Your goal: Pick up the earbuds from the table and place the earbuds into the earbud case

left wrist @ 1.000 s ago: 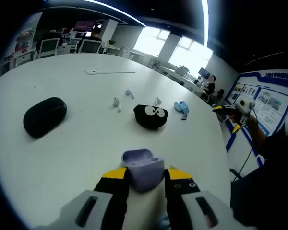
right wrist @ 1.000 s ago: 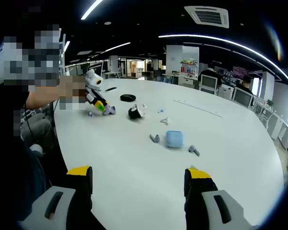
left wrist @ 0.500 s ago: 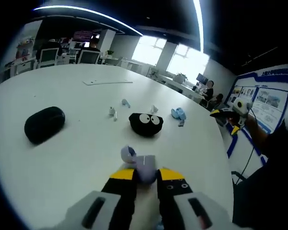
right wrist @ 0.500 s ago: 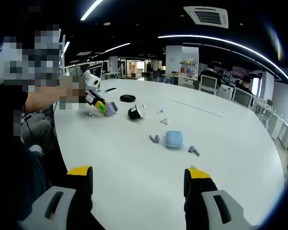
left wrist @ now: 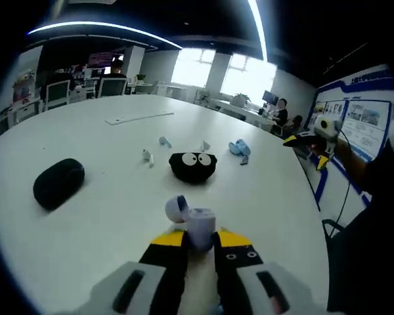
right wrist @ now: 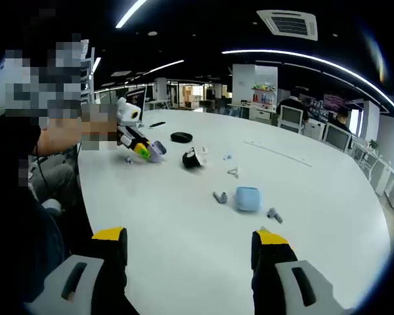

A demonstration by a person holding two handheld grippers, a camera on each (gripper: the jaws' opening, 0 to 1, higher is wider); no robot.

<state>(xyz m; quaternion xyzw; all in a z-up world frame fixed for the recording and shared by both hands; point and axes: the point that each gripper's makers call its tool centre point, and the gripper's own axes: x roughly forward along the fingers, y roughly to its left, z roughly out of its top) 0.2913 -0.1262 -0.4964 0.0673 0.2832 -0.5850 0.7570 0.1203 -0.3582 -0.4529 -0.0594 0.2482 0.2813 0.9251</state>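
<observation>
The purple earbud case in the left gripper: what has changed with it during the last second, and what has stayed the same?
The left gripper closed on the purple earbud case and lifted it off the white table; its lid hangs open. The right gripper stayed open above the table. The blue case, black case and loose earbuds did not move.

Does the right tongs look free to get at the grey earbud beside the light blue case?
Probably yes. The right tongs are open and hold nothing, and bare table lies between them and the grey earbud left of the light blue case.
</observation>
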